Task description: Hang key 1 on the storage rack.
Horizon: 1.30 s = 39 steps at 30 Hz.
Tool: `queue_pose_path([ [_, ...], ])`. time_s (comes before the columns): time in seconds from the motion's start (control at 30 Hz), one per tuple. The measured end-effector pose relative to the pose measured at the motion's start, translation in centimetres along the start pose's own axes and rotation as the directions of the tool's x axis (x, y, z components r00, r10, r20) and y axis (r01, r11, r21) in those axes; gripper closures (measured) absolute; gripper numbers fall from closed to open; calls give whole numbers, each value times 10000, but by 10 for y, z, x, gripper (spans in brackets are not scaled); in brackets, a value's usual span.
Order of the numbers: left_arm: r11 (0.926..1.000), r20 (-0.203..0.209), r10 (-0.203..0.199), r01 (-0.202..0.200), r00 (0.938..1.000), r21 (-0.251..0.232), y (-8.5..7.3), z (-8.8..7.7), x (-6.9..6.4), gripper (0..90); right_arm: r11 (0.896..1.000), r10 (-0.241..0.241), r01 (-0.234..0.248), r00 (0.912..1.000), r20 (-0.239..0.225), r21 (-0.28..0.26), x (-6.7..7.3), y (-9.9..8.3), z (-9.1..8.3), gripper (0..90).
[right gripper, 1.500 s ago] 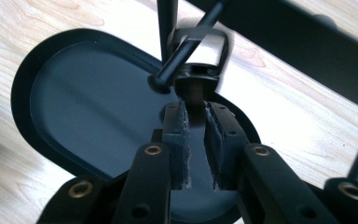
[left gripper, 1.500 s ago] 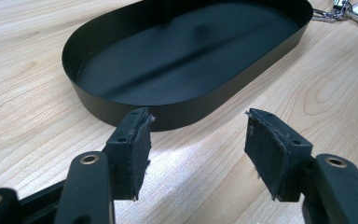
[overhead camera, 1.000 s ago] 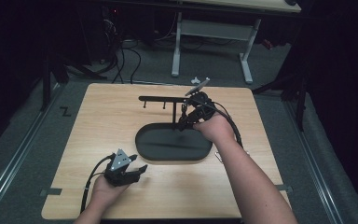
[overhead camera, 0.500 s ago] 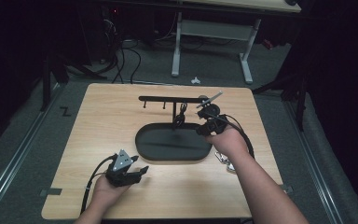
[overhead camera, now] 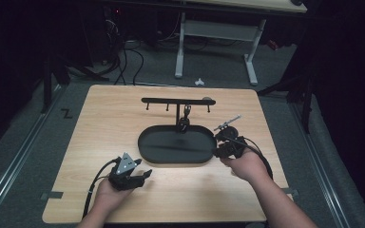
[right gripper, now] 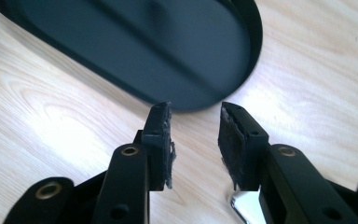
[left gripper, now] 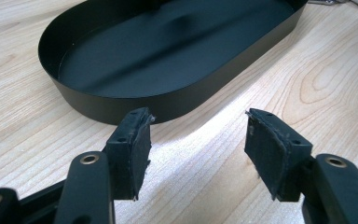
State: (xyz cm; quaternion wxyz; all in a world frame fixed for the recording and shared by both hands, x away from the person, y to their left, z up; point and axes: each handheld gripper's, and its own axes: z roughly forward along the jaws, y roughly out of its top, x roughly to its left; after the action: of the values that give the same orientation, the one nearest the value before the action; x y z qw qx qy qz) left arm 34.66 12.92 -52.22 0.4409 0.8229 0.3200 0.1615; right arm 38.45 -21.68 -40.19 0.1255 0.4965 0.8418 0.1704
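Note:
A black oval tray [overhead camera: 148,153] lies mid-table. Behind it stands a black T-shaped rack [overhead camera: 161,100], and a small dark item [overhead camera: 186,117] hangs from its bar beside the post. My right gripper [overhead camera: 217,146] hovers low at the tray's right end, its jaws pointing at the tray rim [right gripper: 256,32]. In the right gripper view it [right gripper: 196,135] has just been opening and holds nothing. My left gripper [overhead camera: 145,175] rests near the table's front left. In the left gripper view it [left gripper: 196,140] is open and empty, facing the tray wall [left gripper: 121,105].
The wooden table [overhead camera: 104,123] has bare room left and right of the tray. A shiny metal piece [right gripper: 242,210] shows below the right jaw. On the dark floor beyond the table stand a white desk frame [overhead camera: 218,33] and cables.
My right gripper has drawn back from the rack's bar, moving right, toward the person and down to the tray's right end. Its jaws stand wider. The left gripper has stayed put.

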Motion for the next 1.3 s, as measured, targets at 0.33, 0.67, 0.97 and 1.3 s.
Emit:
queue_pose_path([
  [0.33, 10000, -16, 32, -32, 10000, -3, 0, 0, 0, 409, 9979, 252, -266, 9994, 242, 593, -22, -30, 21, 649],
  [0.67, 10000, 4, 61, -62, 10000, 31, 0, 1, 1, 409, 9814, 886, -916, 9958, 250, 1688, -48, -29, 58, 647],
  [0.97, 10000, -28, 61, -61, 10000, -7, 0, 0, 2, 409, 9764, 865, -833, 9962, -78, 1992, -53, -19, 73, 601],
  [1.3, 9999, -36, 106, -106, 9999, 1, 0, -1, 0, 408, 9614, 1056, -941, 9939, -312, 2584, -56, -18, 88, 609],
])
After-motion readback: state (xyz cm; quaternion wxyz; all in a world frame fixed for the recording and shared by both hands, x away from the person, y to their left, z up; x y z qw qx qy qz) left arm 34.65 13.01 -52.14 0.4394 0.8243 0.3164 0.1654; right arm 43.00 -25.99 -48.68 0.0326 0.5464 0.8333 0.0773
